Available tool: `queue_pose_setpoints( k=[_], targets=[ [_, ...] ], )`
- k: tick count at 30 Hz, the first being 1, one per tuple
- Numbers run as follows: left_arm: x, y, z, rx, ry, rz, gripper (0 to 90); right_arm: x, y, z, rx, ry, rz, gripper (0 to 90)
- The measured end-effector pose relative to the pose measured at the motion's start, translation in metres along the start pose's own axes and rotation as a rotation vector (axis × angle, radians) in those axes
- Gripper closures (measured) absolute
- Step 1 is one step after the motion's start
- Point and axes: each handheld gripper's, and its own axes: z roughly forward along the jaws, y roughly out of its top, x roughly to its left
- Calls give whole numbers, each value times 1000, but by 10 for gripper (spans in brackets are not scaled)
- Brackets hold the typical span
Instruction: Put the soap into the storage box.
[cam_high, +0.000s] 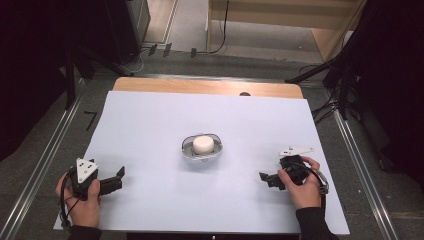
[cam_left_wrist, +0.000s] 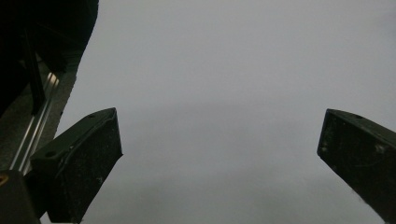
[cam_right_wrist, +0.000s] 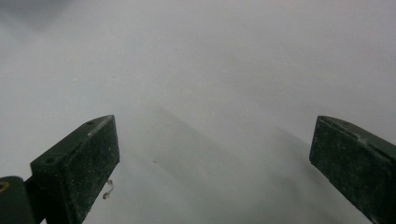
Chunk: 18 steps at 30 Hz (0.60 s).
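— White puck (cam_high: 203, 144) is sitting inside a wire basket (cam_high: 186, 148) at the middle of the counter (cam_high: 150, 125), is it?

— Yes, and both are lying well apart from either hand.

— What is the left hand-held gripper (cam_high: 119, 179) doing?

— It is resting at the near left on the pale sheet, its jaws standing spread with nothing between them.

— And the right hand-held gripper (cam_high: 266, 179)?

— It is sitting at the near right, pointing left toward the middle. Its own view is showing the jaws spread wide over bare sheet, pinching nothing.

— Is anything touching the basket?

— No, both are staying clear of it.
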Motion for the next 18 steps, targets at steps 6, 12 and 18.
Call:
queue_pose_setpoints(
  k=[6,12,18],
  targets=[
    [0,0,0,0,-2,2,2,-6,-10,-4,-13,-15,14,19],
    [0,0,0,1,-1,3,2,-15,-24,-12,-26,-31,49,19],
    [0,0,0,1,-1,3,2,-24,-38,-21,-47,-54,74,19]
  ],
)
